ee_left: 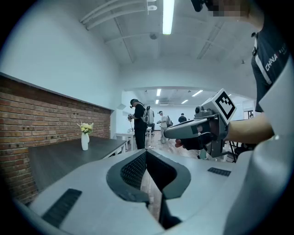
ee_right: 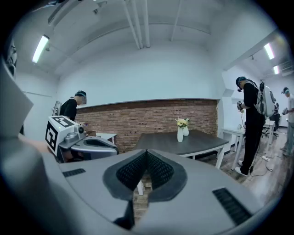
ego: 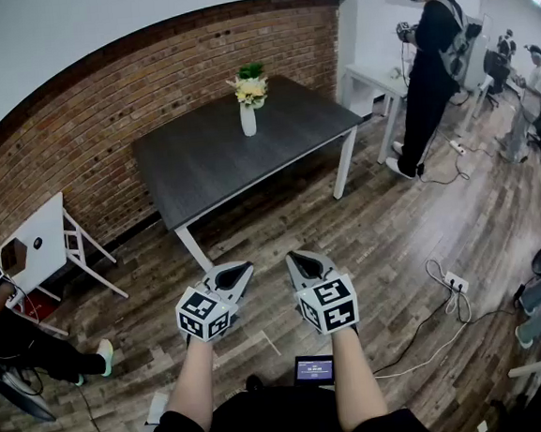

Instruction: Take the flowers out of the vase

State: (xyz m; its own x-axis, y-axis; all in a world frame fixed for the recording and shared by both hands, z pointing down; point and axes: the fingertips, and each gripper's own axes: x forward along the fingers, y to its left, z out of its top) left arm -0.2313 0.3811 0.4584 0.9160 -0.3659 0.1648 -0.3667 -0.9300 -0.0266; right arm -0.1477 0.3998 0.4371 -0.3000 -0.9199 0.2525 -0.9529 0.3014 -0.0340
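Grippers fill the lower centre of the head view. The left gripper point(ego: 233, 272) and the right gripper point(ego: 305, 264) are side by side, each with its jaws pressed together and nothing between them, and both point a little downward over the wooden floor point(ego: 281, 228). Beyond the floor stands the dark table point(ego: 218, 158), well apart from both grippers. The white vase point(ego: 248, 119) stands in the upper middle of the frame, at the far part of the table, near the brick wall point(ego: 102, 122). The flowers point(ego: 251, 88) are in it.

The vase stands upright, so its long axis is vertical. The flower heads point up and the stems go down into the neck.

I judge that the step in hand is the approach, and the task itself is not yet begun. To do it well, the person should come close to the table and open the jaws before reaching in. One gripper can steady the vase body. The other should close gently on the stems just above the neck and pull straight up along the vase axis, so that the vase does not tip.
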